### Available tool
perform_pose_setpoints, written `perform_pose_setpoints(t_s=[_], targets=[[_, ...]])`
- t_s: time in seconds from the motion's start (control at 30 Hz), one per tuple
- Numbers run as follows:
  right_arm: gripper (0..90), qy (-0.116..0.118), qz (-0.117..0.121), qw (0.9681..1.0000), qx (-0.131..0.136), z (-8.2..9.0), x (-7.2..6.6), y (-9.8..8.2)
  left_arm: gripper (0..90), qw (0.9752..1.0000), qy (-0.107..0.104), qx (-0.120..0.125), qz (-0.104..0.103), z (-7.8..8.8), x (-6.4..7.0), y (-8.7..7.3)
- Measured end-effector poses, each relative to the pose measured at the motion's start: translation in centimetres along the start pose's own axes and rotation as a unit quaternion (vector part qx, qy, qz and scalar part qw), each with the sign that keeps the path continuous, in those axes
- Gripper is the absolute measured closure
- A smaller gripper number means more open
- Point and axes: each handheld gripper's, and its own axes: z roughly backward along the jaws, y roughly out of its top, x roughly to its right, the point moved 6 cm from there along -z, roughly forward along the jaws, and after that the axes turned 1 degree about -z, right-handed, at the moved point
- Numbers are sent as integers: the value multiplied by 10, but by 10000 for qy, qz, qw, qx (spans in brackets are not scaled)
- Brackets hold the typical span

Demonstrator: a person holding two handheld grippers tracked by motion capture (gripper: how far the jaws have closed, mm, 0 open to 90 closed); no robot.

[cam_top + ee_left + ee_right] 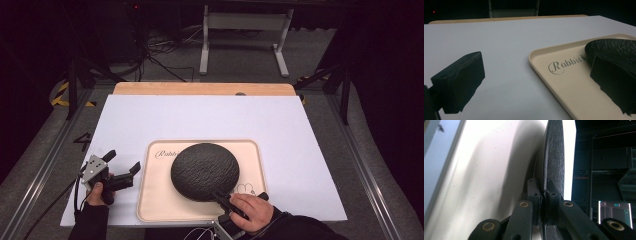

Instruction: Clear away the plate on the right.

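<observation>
Right gripper (223, 199) is clamped on the near rim of the black plate (205, 171), jaws closed down to the rim's thickness, one above and one below (the right gripper view shows the plate edge-on between them). The plate sits on the beige tray (152, 200), right of the tray's centre, its far edge close to the tray's far rim. The tray lies toward the near edge of the white worktop (200, 117), roughly midway between the side edges.

Left gripper (120, 167) is wide open and holds nothing. It hovers over the worktop just off the tray's left rim, one jaw tip reaching about to that rim.

Risks from here:
- The grip is a thin pinch at one point on the rim. If the plate is lifted, its weight hangs far out from the jaws, so it will likely droop or twist out.
- The plate surface looks textured and matte, and I can't tell how much bite the pads get on it.
- Dragging instead of lifting could shove the tray toward the near edge, since nothing is holding the tray down.
- A dropped far edge would land on the tray rim and could skid the tray.

Writing: the tray carries script lettering near its far left corner, readable as "Rabbi…" (564, 65), with the rest hidden behind the plate. There's a small line drawing near the tray's near right corner, too small to make out.
</observation>
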Motion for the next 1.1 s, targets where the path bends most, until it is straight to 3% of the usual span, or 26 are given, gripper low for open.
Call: perform_pose_setpoints(t_s=[0.27, 0.43, 0.7, 1.1], targets=[[852, 123, -17, 9999, 43, -1, -3, -1, 3, 10000, 5, 4, 9, 0, 0, 0], [840, 194, 94, 9997, 68, -2, -6, -1, 3, 10000, 8, 0, -7, 0, 0, 0], [798, 408, 16, 9991, 72, -6, -13, -3, 3, 10000, 6, 1, 8, 0, 0, 0], [744, 473, -187, 9987, 81, -2, -11, -5, 3, 10000, 10, 1, 4, 0, 0, 0]])
